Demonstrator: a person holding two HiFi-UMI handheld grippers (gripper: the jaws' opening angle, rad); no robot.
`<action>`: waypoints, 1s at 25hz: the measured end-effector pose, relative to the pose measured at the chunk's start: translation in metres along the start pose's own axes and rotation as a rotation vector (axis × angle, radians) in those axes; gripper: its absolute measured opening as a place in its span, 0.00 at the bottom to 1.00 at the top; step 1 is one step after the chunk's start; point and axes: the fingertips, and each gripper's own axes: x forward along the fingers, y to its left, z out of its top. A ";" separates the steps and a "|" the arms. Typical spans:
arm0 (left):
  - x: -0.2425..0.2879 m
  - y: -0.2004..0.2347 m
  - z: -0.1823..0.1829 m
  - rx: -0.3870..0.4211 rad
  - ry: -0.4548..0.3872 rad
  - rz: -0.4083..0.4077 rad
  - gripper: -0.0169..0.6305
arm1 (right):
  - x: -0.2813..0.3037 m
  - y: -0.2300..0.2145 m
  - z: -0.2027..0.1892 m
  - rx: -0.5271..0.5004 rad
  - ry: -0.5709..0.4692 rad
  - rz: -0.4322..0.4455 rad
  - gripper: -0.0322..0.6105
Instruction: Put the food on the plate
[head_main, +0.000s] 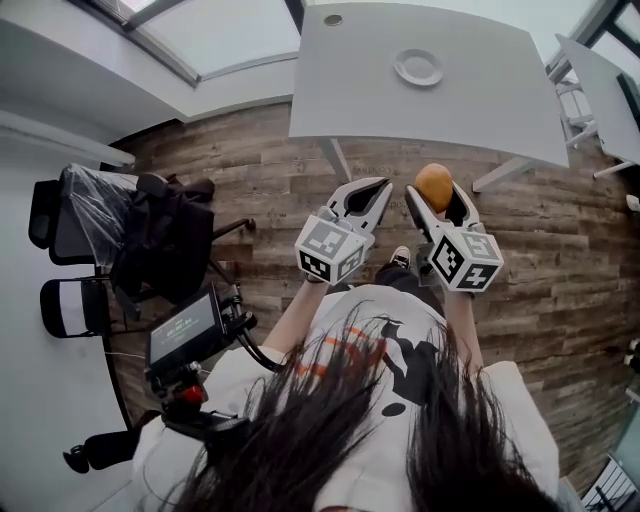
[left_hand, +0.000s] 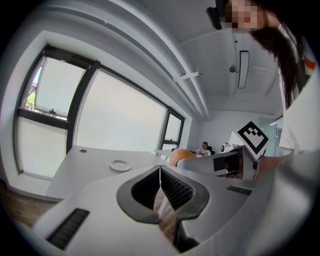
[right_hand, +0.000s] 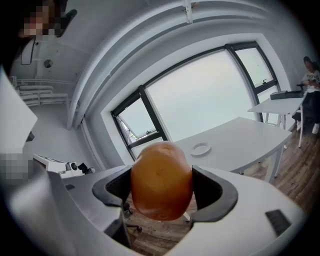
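Food (right_hand: 161, 181), seemingly a potato, clamped in right claw (head_main: 437, 197).

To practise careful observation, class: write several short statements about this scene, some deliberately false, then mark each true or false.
1. The right gripper holds a round orange-brown food item. True.
2. The plate already has food on it. False: it is bare.
3. The jaws of the left gripper are wide apart. False: they are together, with nothing between them.
4. The plate sits on the white table. True.
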 end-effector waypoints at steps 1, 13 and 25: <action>0.000 0.001 0.001 0.003 -0.006 0.000 0.04 | 0.001 0.001 0.002 -0.006 -0.005 0.004 0.63; 0.031 0.010 0.008 0.013 -0.025 0.034 0.04 | 0.018 -0.028 0.020 -0.012 -0.018 0.025 0.63; 0.100 0.017 0.016 0.014 0.035 0.071 0.04 | 0.043 -0.080 0.039 0.049 0.022 0.070 0.63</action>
